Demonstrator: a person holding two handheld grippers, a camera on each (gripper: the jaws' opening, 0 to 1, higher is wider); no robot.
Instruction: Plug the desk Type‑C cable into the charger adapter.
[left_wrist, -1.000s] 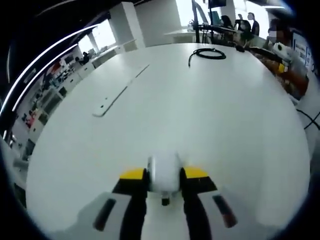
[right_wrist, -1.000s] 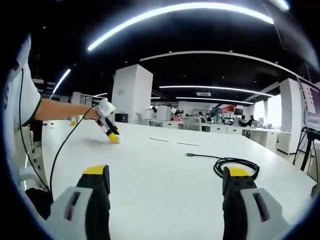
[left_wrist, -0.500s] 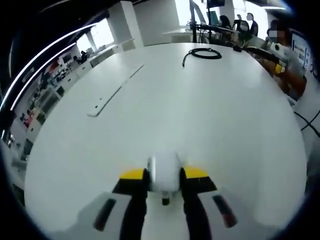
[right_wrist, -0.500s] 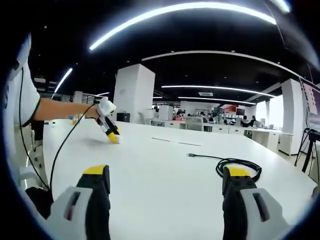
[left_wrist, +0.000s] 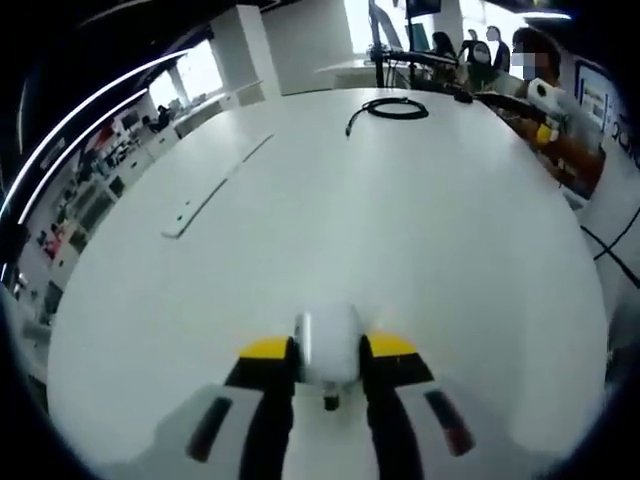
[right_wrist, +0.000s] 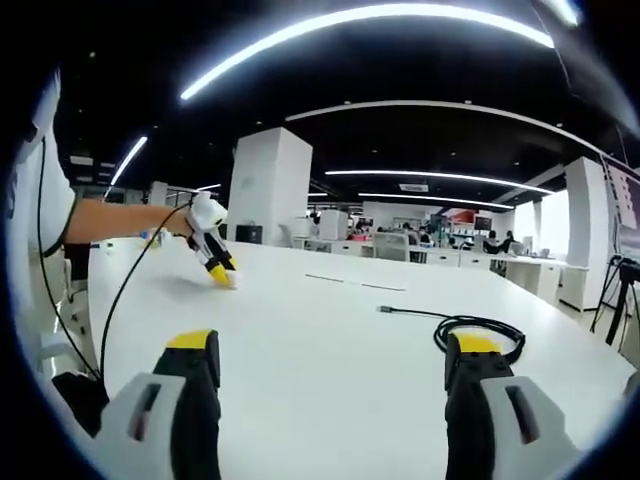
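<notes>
1. The white table (left_wrist: 420, 260) spreads wide, with a long thin strip (left_wrist: 215, 190) lying flat toward its left side in the left gripper view
2. The black cable (right_wrist: 470, 330) lies coiled near the table's far edge, its plug end trailing free to the left in the right gripper view
3. The right gripper (right_wrist: 330, 370) hangs above the table's near edge, jaws wide apart, nothing between them
4. The left gripper (left_wrist: 328, 360) is clamped on the white charger (left_wrist: 328, 345), low over the near edge
</notes>
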